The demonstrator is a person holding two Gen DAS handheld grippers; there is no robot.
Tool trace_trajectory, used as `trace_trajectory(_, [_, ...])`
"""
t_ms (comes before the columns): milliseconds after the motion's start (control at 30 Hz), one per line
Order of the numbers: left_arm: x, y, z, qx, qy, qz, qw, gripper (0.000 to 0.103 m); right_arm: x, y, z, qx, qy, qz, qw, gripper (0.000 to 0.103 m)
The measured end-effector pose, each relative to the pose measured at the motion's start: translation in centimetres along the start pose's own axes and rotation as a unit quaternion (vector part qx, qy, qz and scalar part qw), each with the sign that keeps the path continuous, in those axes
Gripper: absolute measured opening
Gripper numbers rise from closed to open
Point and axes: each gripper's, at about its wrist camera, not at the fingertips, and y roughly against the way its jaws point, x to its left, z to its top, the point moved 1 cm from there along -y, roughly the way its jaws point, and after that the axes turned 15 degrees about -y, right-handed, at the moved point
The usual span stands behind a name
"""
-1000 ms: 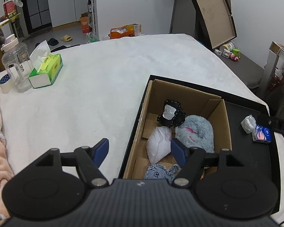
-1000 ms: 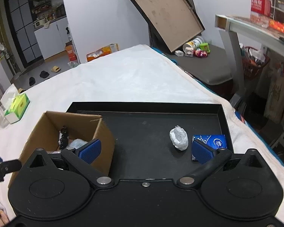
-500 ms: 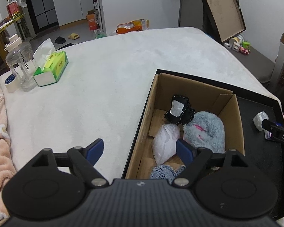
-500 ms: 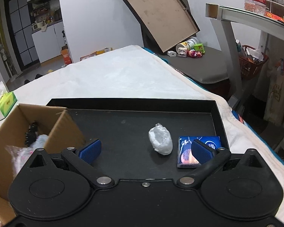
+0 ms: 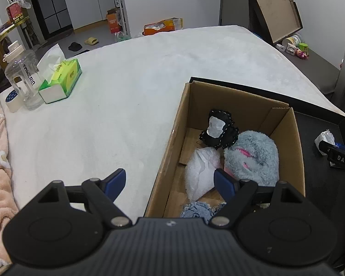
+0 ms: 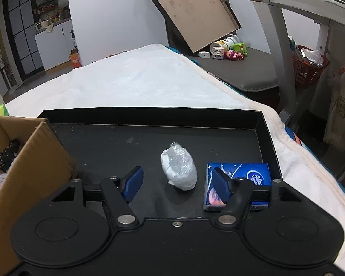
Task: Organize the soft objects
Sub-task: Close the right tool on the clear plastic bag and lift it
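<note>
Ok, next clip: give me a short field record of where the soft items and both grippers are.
container: cardboard box standing in black tray
in box: grey plush, black lace item, white bag, blue cloth
still on tray: white wrapped bundle, blue tissue pack
left gripper: open, straddling the box's near-left wall, holding nothing
right gripper: jaws closing, bundle between them, pads not touching it yet

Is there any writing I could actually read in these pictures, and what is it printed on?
"DAS": white letters on the right gripper, cut off at the picture's edge.
Black lettering on the clear water bottle: sideways, not legible.
Print on the green tissue box: too small.
Blue tissue pack: a round logo, text unreadable.
</note>
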Motion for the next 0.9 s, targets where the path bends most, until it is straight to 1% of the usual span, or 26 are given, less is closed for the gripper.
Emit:
trace_trajectory(67, [0.0,0.0,0.0,0.001,0.001,0.001,1.0000,0.082,0.0,-0.3,0.0,-0.001,0.001,0.003,1.000,0.065])
trace_trajectory(100, [0.1,0.0,0.0,0.001,0.002,0.001,1.0000,0.082,0.0,-0.4,0.0,-0.001,0.003,0.005,1.000,0.062])
trace_trajectory(133, [0.1,0.1,0.0,0.001,0.003,0.001,1.0000,0.082,0.1,-0.4,0.0,-0.001,0.005,0.006,1.000,0.052])
trace_trajectory(167, [0.1,0.2,0.0,0.000,0.004,0.000,1.0000,0.082,0.1,-0.5,-0.1,0.002,0.006,0.009,1.000,0.045])
trace_trajectory(200, [0.2,0.3,-0.1,-0.002,0.005,-0.001,1.0000,0.082,0.1,-0.6,-0.2,0.008,0.007,0.011,1.000,0.030])
trace_trajectory(267, [0.4,0.7,0.0,-0.005,0.009,-0.005,0.9999,0.082,0.0,-0.6,-0.3,0.015,0.006,0.012,1.000,0.029])
trace_trajectory(433, [1.0,1.2,0.0,-0.009,0.021,-0.018,0.9996,0.082,0.8,1.0,-0.2,0.011,0.022,0.009,1.000,0.029])
trace_trajectory(633, [1.8,2.1,-0.2,-0.025,0.030,-0.035,0.9986,0.082,2.1,3.0,-0.4,0.015,0.035,0.010,0.999,0.029])
trace_trajectory(900, [2.8,3.1,-0.6,-0.047,0.042,-0.059,0.9963,0.082,3.2,5.6,0.4,0.007,0.030,0.015,0.999,0.029])
